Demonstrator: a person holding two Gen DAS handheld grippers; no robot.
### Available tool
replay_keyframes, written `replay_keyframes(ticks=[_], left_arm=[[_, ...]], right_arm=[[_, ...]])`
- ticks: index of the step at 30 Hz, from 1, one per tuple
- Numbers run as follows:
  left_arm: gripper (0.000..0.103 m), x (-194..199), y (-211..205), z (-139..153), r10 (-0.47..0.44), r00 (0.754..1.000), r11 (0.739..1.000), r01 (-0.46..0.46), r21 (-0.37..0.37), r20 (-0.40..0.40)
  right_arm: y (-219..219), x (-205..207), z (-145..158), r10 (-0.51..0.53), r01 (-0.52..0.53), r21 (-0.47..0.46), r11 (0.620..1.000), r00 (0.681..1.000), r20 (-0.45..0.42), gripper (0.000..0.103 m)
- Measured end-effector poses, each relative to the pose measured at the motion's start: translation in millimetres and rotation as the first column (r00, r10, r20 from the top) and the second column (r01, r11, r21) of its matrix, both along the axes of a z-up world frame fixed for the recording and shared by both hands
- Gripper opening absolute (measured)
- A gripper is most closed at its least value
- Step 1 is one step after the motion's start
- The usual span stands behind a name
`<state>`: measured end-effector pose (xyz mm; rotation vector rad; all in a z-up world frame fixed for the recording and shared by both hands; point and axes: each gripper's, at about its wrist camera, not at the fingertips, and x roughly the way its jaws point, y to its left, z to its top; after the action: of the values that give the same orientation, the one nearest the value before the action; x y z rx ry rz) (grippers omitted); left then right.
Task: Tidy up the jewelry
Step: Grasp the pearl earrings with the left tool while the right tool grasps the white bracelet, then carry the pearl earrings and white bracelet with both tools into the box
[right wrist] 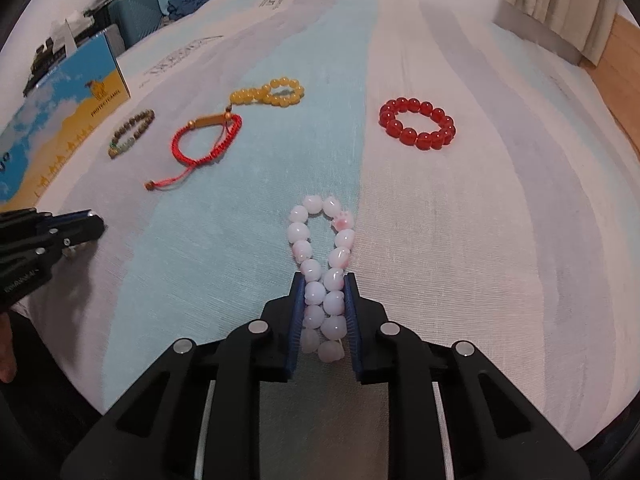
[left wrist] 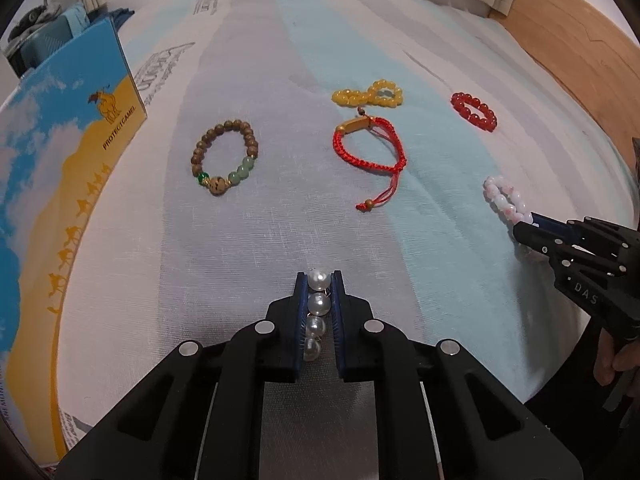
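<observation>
My left gripper (left wrist: pixel 320 280) is shut on a white pearl bracelet (left wrist: pixel 318 302), low over the striped cloth. My right gripper (right wrist: pixel 323 278) is shut on a pink-and-white bead bracelet (right wrist: pixel 320 240), squeezed into a long loop lying on the cloth; it also shows in the left wrist view (left wrist: pixel 504 196). Lying loose ahead are a brown wooden bead bracelet with green beads (left wrist: pixel 224 156), a red cord bracelet (left wrist: pixel 370 148), a yellow bead bracelet (left wrist: pixel 368 96) and a red bead bracelet (left wrist: pixel 474 111).
A blue and yellow box (left wrist: pixel 60 160) lies along the left edge of the cloth. A wooden floor (left wrist: pixel 568 40) shows at the right. Luggage and clothes (right wrist: pixel 136 0) sit at the far left. Curtains (right wrist: pixel 560 4) hang at the back right.
</observation>
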<state>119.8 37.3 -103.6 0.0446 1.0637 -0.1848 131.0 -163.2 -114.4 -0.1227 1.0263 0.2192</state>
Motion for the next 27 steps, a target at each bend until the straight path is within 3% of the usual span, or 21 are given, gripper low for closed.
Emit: replay_keyframes(ticks=[13,27], left_arm=[[0.01,4,9,33,0.027,0.999,1.0,-0.028,0.009,0.031],[0.01,5,30,81,0.068,0.994,0.998,-0.068,0.005,0.081]], right_arm=[[-10,5,30,-0.029,0.029,0.088,0.996,1.0,-0.006,0.018],[15,10,98,-0.006,-0.002,0.098,0.995,0.996,0.085,0.018]])
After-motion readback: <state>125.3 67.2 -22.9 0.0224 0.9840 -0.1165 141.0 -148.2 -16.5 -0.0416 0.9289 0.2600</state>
